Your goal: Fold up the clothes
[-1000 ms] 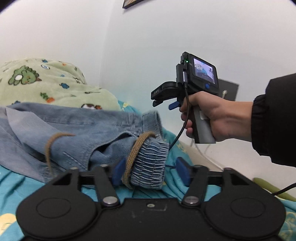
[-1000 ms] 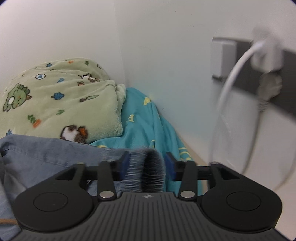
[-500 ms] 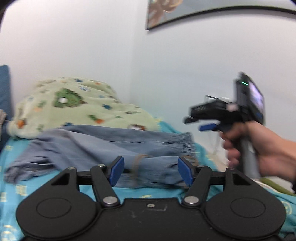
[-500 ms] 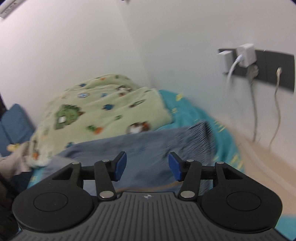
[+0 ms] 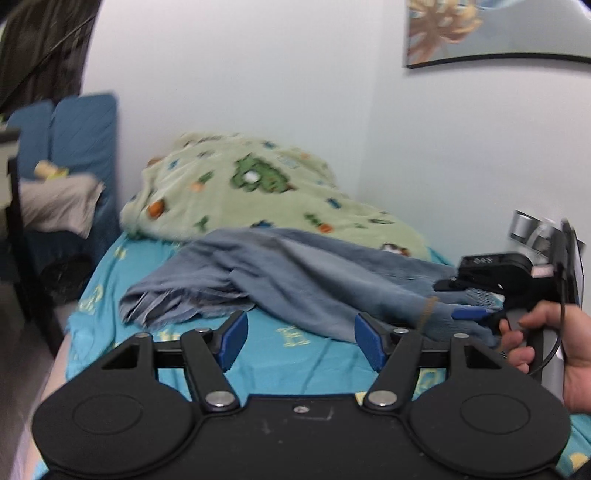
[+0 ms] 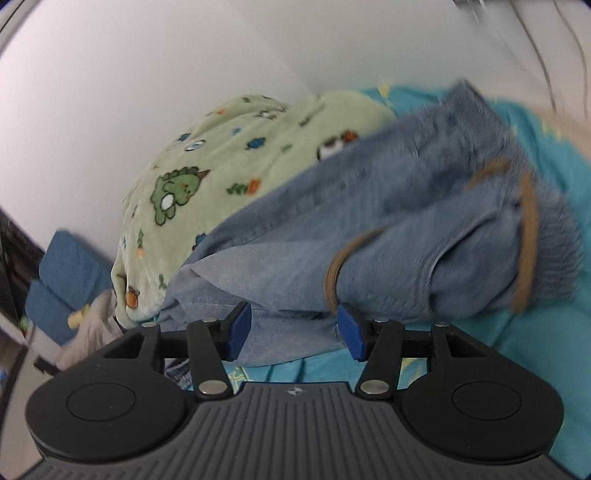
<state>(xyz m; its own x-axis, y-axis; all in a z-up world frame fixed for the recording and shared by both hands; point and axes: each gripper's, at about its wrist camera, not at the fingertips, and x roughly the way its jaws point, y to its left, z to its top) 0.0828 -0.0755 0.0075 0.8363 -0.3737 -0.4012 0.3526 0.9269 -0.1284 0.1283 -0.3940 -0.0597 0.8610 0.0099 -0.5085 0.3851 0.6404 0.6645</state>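
Blue denim trousers (image 5: 295, 280) with a brown drawstring (image 6: 526, 236) lie crumpled across the teal bed sheet (image 5: 280, 354), waistband to the right. They also show in the right wrist view (image 6: 369, 229). My left gripper (image 5: 300, 341) is open and empty, held back from the trousers above the sheet. My right gripper (image 6: 294, 332) is open and empty, just in front of the trouser fabric. In the left wrist view the right gripper (image 5: 476, 295) is at the right, near the waistband.
A green dinosaur-print blanket (image 5: 251, 195) is heaped behind the trousers against the white wall. A blue chair with a grey cloth (image 5: 62, 206) stands left of the bed. Wall sockets with cables (image 5: 532, 229) are at the right. A framed picture (image 5: 491, 33) hangs above.
Both grippers let go of the waistband, opened and pulled back from the trousers. The trousers now lie on the bed. The views widened to show the whole bed.
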